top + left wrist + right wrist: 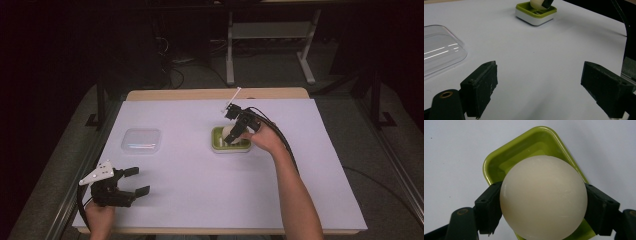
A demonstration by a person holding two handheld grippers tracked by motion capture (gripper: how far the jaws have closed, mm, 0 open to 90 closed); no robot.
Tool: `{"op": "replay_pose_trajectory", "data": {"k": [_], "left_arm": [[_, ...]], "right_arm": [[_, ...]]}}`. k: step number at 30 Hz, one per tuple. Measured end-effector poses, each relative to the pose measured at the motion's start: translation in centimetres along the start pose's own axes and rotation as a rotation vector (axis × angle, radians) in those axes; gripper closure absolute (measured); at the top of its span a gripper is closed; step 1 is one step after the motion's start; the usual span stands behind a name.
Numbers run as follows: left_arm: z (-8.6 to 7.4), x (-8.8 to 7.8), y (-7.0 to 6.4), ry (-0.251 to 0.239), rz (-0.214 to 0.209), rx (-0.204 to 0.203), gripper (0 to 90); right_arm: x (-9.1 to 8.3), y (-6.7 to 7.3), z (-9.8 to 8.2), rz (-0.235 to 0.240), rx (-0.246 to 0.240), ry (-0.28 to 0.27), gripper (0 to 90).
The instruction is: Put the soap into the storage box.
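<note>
Smooth cream-white rounded soap bar (543, 197), egg-like in shape, clamped between the two black jaws of the right gripper (543, 206), one jaw pressed to each flank. Directly beneath it, a shallow lime-green rectangular soap dish with rounded corners and a white base (499, 162), the soap over the dish's middle; cannot tell whether resting on the dish floor or lifted just clear. Green rim visible beyond the soap at the far corner and on both sides. In the high view, the same soap (233, 138) and dish (216, 145) a little right of the table's middle, right gripper (233, 136) angled down into it from the far right, hand behind and black cable trailing back along the forearm.

Around the dish, bare white paper sheet (200, 185) on all sides, broad open stretch toward the near edge and to the right. Clear plastic rectangular lid with rounded corners (141, 140) flat on the sheet, well apart to the left of the dish. Strip of pale wooden table edge (175, 94) along the far side past the sheet.

Left gripper (135, 181) near the near-left corner of the sheet, jaws spread wide with nothing between them; in the left gripper view, open white surface between the jaws, clear lid (441, 48) at the left, dish (534, 15) far ahead.
</note>
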State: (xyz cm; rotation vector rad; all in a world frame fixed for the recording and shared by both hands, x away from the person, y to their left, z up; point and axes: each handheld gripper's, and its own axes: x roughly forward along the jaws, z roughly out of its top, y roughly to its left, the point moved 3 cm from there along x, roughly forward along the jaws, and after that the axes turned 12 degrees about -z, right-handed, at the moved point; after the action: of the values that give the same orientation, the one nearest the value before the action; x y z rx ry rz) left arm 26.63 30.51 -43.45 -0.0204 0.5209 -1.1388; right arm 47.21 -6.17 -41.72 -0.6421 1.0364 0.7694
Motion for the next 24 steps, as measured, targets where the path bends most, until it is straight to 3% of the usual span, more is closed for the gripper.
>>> {"op": "replay_pose_trajectory", "data": {"k": [24], "left_arm": [[0.00, -0.01, 0.00, -0.003, 0.000, -0.003, 13.2]], "right_arm": [[1.04, 0.05, 0.04, 0.001, 0.016, 0.026, 23.6]]}}
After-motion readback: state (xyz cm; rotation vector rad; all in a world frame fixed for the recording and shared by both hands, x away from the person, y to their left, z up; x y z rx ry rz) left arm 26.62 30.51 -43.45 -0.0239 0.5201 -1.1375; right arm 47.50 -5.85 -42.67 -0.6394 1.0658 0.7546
